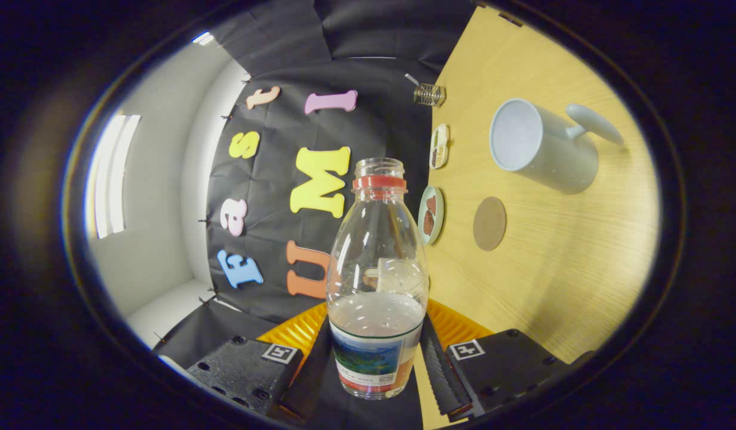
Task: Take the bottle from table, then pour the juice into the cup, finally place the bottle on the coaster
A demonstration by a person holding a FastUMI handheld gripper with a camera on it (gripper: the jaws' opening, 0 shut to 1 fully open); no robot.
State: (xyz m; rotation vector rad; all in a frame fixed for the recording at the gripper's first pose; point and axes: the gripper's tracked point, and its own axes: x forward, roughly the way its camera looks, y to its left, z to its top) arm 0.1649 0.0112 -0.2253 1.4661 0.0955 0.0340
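I've got the gripper (376, 358) clamped on the clear plastic bottle (376, 280), both fingers pressing against its lower body at the label band, one on each side. The whole view is rolled over, so the wooden table (559, 269) runs up the right side and the booth's black cloth wall (373, 77) stands on the left. The bottle sits right between my fingers, its neck pointing away from me, cap off, open mouth at the far end with a red ring just below the rim. There's a small amount of pale liquid in the bottom part, level with the top of the label; the rest of the bottle looks empty.

Just beyond the bottle, to its right, I see a round brown coaster (489, 223) lying flat on the table, nothing on it. Beside the coaster, against the edge where table meets cloth, is a small pale green dish (431, 215) with brown pieces in it. Farther along that same edge sits a small white dish (439, 146) with something brown and speckled inside; I can't tell what it is.

Farther out and to the right of the coaster stands the grey-blue mug (544, 146), its open mouth facing toward the bottle's side, handle sticking out on the far side. It is well apart from the bottle. At the far end of the table edge there's a small clear glass holder (429, 94) with something thin poking out.
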